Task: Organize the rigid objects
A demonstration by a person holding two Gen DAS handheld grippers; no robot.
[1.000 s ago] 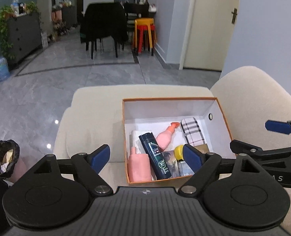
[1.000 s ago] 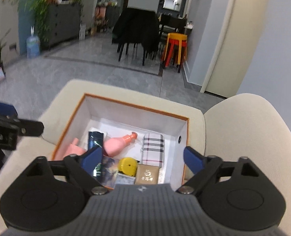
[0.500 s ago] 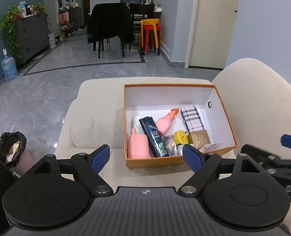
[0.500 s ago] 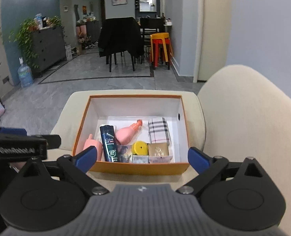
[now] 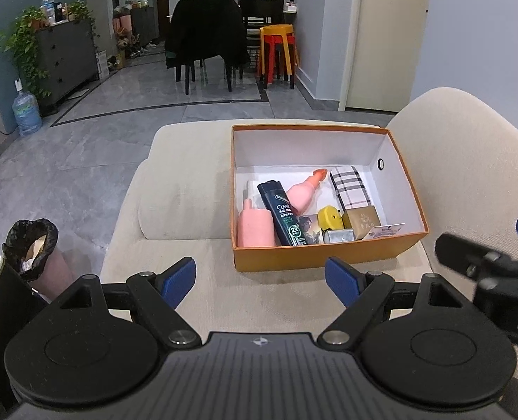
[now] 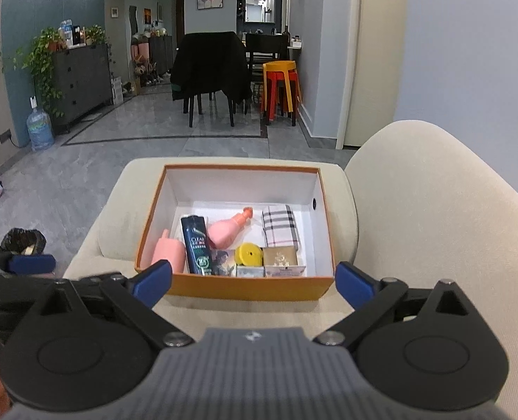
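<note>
On the beige sofa seat (image 6: 223, 309): orange box (image 6: 244, 288), bottles and small cartons packed at its near end, apparently for tidiness. Left claw (image 5: 260, 281), right claw (image 6: 253, 281): wide apart, empty.

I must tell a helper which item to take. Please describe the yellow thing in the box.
On the beige sofa stands an orange box. Near its front wall, between a dark picture card and a gold carton, lies the small yellow round object, the only yellow item inside.
</note>
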